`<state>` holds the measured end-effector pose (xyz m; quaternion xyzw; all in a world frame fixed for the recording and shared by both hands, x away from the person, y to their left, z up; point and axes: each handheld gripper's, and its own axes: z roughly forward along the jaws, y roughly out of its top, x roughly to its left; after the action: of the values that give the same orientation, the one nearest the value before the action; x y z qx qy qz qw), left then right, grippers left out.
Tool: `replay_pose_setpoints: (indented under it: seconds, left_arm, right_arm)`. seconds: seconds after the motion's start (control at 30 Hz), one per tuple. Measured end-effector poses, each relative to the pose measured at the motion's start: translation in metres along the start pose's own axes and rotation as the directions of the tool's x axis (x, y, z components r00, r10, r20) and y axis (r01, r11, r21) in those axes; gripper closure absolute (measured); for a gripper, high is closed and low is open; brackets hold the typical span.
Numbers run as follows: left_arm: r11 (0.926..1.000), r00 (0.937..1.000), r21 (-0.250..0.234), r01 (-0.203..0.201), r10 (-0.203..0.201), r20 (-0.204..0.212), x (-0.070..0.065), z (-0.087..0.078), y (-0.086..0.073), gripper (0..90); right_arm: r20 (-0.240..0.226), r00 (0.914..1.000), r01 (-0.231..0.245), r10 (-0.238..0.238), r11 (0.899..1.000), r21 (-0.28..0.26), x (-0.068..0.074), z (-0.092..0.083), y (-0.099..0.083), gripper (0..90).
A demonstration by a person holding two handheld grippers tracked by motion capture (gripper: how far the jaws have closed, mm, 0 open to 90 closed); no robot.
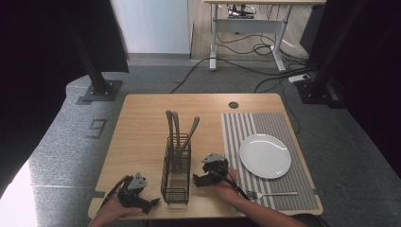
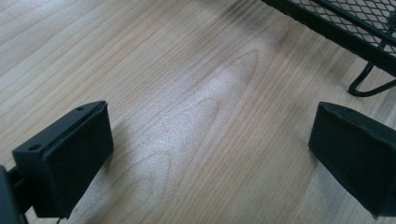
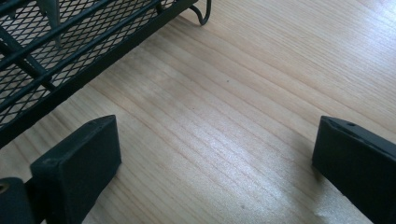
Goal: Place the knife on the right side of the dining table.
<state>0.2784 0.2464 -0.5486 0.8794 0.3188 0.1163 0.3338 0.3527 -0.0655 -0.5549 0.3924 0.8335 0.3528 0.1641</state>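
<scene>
A light wooden table (image 1: 142, 127) is standing on grey carpet (image 1: 61, 142), with black frame posts (image 1: 92, 71) rising at the far left and right and dark curtains hanging at both sides. Beyond it, cables (image 1: 246, 61) are trailing across the floor under a white-legged desk (image 1: 246, 23).

A black mesh cutlery holder (image 1: 176, 168) is sitting near the middle of the table's near half, holding 3 utensils (image 1: 177, 130) that are leaning upward out of it. To the right, a striped grey placemat (image 1: 274, 123) is carrying a white plate (image 1: 265, 155), and a fork (image 1: 272, 194) is lying at its near edge.

The left gripper (image 1: 152, 203) is resting just left of the holder, its jaws standing wide apart over bare wood with nothing between them. The right gripper (image 1: 197, 180) is sitting just right of the holder, jaws likewise spread and empty.
</scene>
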Motion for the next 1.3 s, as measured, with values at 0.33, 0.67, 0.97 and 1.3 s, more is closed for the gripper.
replay_pose_setpoints:
  seconds: [0.33, 0.67, 0.97, 1.3]
  left_arm:
    - [1.0, 1.0, 0.0, -0.001, 0.001, 0.002, -0.001, 0.0, 0.0, 0.0]
    - [1.0, 1.0, 0.0, -0.003, 0.003, 0.003, -0.001, 0.0, -0.001, 0.0]
    - [1.0, 1.0, 0.0, -0.004, 0.004, 0.004, -0.001, 0.0, -0.001, 0.0]
    - [1.0, 1.0, 0.0, -0.006, 0.006, 0.005, -0.001, 0.0, -0.001, 0.0]
  right_arm:
    - [-0.001, 0.9972, -0.074, 0.074, 0.995, -0.07, -0.012, -0.024, 0.012, 12.6]
    - [-0.073, 0.991, -0.122, 0.112, 0.98, -0.159, -0.028, -0.052, 0.024, 14.8]
    - [-0.133, 0.9805, -0.17, 0.145, 0.965, -0.2, -0.041, -0.062, 0.032, 23.2]
    - [-0.159, 0.9768, -0.179, 0.143, 0.954, -0.239, -0.045, -0.066, 0.047, 20.4]
